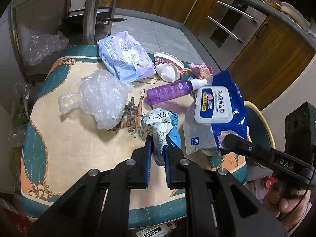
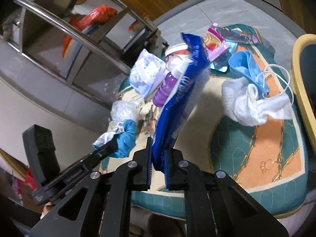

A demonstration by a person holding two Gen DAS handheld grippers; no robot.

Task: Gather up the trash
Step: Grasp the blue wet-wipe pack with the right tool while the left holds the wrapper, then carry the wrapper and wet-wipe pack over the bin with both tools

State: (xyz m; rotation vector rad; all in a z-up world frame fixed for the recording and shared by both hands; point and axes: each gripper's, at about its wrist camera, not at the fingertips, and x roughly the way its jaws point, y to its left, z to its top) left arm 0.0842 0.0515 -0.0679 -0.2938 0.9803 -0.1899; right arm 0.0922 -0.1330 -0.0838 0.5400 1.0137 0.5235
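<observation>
Left wrist view: the left gripper (image 1: 158, 150) has its jaws pinching a crumpled white-and-blue wrapper (image 1: 158, 126) at lower centre, above the patterned cushion (image 1: 65, 144). Right wrist view: the right gripper (image 2: 159, 156) has its jaws pinching the blue wet-wipes pack (image 2: 179, 90) at frame centre, lifted edge-on. A purple spray bottle (image 1: 167, 92) lies beside it.

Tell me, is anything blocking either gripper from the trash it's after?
No. The left gripper is already shut on the crumpled wrapper, and the right gripper is shut on the blue wipes pack. No bin is clearly identifiable.
</observation>
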